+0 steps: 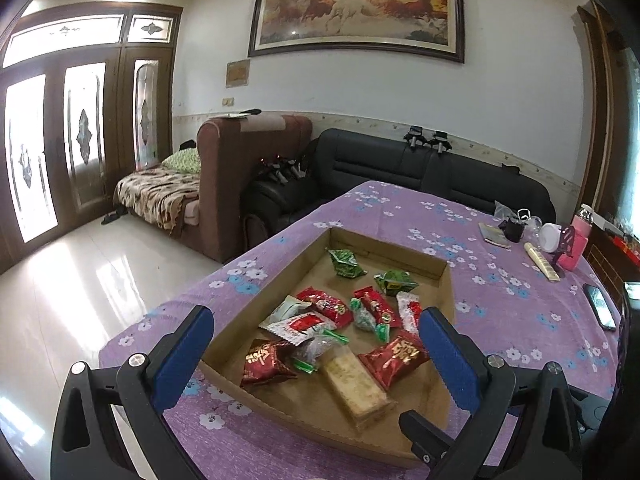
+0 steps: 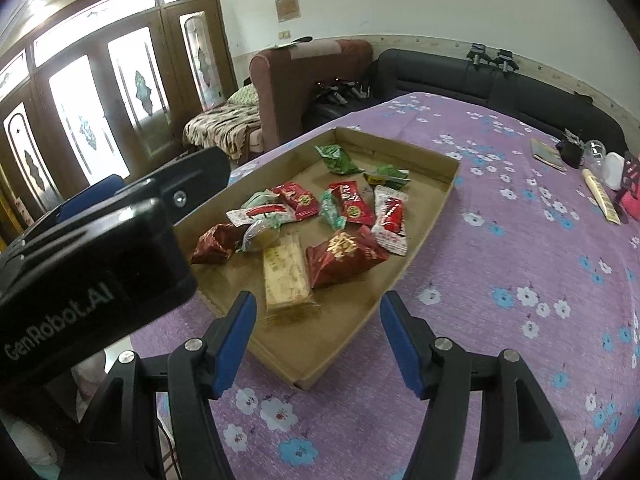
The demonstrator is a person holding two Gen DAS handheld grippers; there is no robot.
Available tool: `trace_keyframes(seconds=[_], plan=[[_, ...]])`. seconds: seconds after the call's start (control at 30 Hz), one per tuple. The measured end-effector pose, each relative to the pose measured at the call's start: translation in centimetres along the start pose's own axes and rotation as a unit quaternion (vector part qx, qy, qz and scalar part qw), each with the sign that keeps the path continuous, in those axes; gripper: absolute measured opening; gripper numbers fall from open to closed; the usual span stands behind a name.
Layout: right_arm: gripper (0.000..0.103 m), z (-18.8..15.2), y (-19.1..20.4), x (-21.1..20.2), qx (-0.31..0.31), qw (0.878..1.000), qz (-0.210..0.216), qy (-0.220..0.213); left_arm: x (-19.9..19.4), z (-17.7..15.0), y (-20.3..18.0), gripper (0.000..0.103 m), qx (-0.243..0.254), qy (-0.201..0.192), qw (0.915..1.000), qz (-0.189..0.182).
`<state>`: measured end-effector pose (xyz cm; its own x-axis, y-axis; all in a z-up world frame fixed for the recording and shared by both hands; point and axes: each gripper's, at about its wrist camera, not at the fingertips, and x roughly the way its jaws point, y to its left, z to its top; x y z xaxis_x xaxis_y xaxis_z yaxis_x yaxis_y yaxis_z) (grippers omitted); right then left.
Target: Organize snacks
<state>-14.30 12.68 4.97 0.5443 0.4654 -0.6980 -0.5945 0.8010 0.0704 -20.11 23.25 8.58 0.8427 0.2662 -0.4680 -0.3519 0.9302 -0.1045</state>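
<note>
Nearest, left tool [image 1: 316,344] spread wide, nothing between the blue pads, poised over the near end of the cardboard tray [image 1: 450,280]. Right tool [image 2: 318,332] likewise parted and empty, just above the tray's near corner, beside the black body of the left one.

On the purple flowered tabletop [image 2: 500,240], a shallow cardboard tray with the snacks loose inside. At the near end, a long tan wafer bar [image 1: 356,388] in clear wrap. Flanking it, two puffy dark-red packets with gold lettering: one to the left [image 1: 264,362], one to the right [image 1: 394,356]. Just beyond, a tangle of red wrapped candies [image 1: 330,306], a red-and-white wrapped one [image 1: 296,326], and a small green-and-clear sweet [image 1: 362,316], several overlapping. Further in, two green foil packets [image 1: 345,263], apart from the heap, near the tray's far wall.

Well off to the right on the tabletop, a pink bottle [image 1: 578,240], a dark phone [image 1: 599,306] and small clutter too blurred to name.

Beyond the tabletop, a black sofa [image 1: 400,160], a brown armchair [image 1: 256,152], then a framed horse painting [image 1: 356,8] on the white wall.
</note>
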Motion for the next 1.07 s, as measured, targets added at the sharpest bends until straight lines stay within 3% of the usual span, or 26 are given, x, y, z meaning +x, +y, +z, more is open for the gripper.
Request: trace_keyframes(seconds=[0.63,0.83,1.07], plan=[[0.065,0.6,1.5,2.0,-0.019,1.0,0.003,0.019,2.0,-0.2,2.2,0.103,-0.03,0.026,0.9992,0.005],[0.065,0.5,1.6,1.8,-0.021,1.0,0.005,0.017,1.9,0.2,2.1,0.103,-0.024,0.02,0.9995,0.004],[0.065,0.6,-0.1,0.4,0.007,1.0,0.006,-0.003,0.4,2.9,0.5,0.103,0.008,-0.004,0.9999,-0.009]])
